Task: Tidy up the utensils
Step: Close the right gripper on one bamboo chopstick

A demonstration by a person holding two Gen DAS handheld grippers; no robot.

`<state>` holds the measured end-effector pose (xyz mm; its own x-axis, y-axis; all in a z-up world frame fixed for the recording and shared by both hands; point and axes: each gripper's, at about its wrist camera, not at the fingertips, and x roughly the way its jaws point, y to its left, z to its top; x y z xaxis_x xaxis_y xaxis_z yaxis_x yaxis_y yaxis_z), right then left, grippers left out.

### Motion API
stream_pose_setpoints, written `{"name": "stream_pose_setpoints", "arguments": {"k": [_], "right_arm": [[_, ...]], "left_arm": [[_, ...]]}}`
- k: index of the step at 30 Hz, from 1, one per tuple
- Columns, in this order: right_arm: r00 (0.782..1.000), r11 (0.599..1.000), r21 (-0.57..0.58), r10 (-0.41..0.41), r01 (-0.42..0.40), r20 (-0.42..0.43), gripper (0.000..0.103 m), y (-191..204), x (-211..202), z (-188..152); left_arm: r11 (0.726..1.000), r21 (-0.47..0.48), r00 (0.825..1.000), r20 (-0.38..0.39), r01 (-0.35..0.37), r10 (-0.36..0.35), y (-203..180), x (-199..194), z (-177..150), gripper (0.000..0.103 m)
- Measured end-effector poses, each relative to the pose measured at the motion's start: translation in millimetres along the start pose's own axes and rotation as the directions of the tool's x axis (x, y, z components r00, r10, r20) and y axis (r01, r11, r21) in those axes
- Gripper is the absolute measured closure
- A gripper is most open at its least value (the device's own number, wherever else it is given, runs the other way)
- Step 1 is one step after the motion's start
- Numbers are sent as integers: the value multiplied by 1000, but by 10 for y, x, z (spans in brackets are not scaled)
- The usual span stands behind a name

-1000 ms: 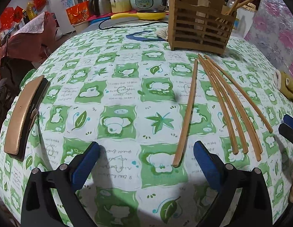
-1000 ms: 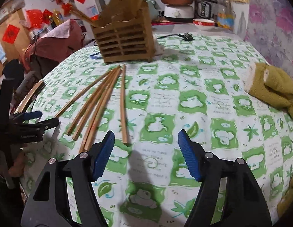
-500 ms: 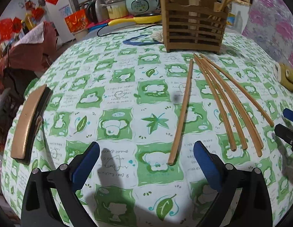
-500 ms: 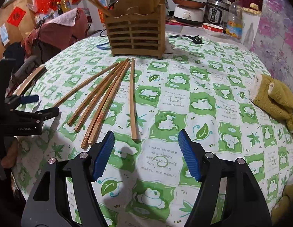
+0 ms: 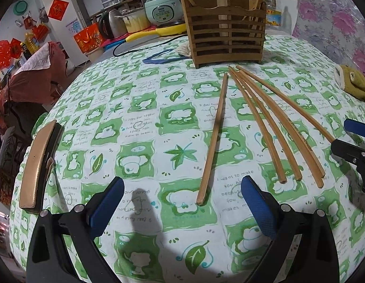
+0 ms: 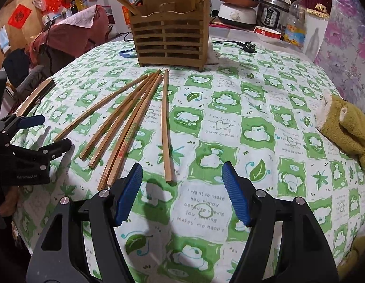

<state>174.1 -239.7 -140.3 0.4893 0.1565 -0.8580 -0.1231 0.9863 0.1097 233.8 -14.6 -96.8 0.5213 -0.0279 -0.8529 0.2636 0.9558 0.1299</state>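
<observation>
The left tongs (image 5: 182,205) are hanging released over the counter (image 5: 140,122), which is wearing a green and white cloth, and nothing is lying between their blue pads. The right tongs (image 6: 182,193) are also standing wide and are grasping nothing. In the left wrist view, the single chopstick (image 5: 214,139) is lying apart from the others, running from near the left tongs toward 12 o'clock, with its near end just inside the right pad. The fan of chopsticks (image 5: 274,127) is lying at about 2 o'clock, spreading toward the near edge and meeting close to the wooden utensil holder (image 5: 226,35), which is standing upright at 12 o'clock with some sticks already leaning inside it. In the right wrist view, the same fan is sitting at 10 o'clock and the single chopstick at 11 o'clock. A yellow-green plush toy (image 6: 347,127) is resting at 3 o'clock in that view. A flat brown object (image 5: 37,162) is lying at the counter's edge at 9 o'clock in the left view.
</observation>
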Motion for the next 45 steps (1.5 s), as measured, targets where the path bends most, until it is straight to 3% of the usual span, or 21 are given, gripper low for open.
{"name": "stream_pose_setpoints", "arguments": {"k": [4, 14, 17, 23, 35, 37, 41, 45], "right_arm": [[1000, 1000, -21, -11, 11, -5, 35, 47, 22, 7], [1000, 999, -31, -12, 12, -25, 48, 69, 68, 13], [999, 999, -32, -9, 7, -35, 54, 70, 87, 15], [999, 1000, -31, -4, 3, -39, 56, 74, 92, 16], [999, 1000, -25, -2, 1, -41, 57, 61, 96, 15], [999, 1000, -26, -2, 1, -41, 63, 61, 97, 15], [999, 1000, -30, 8, -10, -39, 76, 73, 95, 14], [999, 999, -40, 20, -22, -38, 86, 94, 97, 11]], "left_arm": [[1000, -4, 1000, -6, 18, -18, 10, 6, 0, 6], [1000, 0, 1000, 3, 19, -19, 14, 1, 7, 8], [999, 1, 999, 3, 40, -40, 2, -8, 1, 17], [988, -19, 988, -1, 153, -153, 54, -27, -38, 40], [980, -1, 980, 12, 198, -198, 28, -71, -88, 59], [980, 1, 980, 16, 197, -197, 22, -77, -91, 63], [978, 27, 978, 23, 207, -207, -25, -101, -101, 85], [975, 33, 975, 23, 221, -222, -50, -102, -102, 96]]}}
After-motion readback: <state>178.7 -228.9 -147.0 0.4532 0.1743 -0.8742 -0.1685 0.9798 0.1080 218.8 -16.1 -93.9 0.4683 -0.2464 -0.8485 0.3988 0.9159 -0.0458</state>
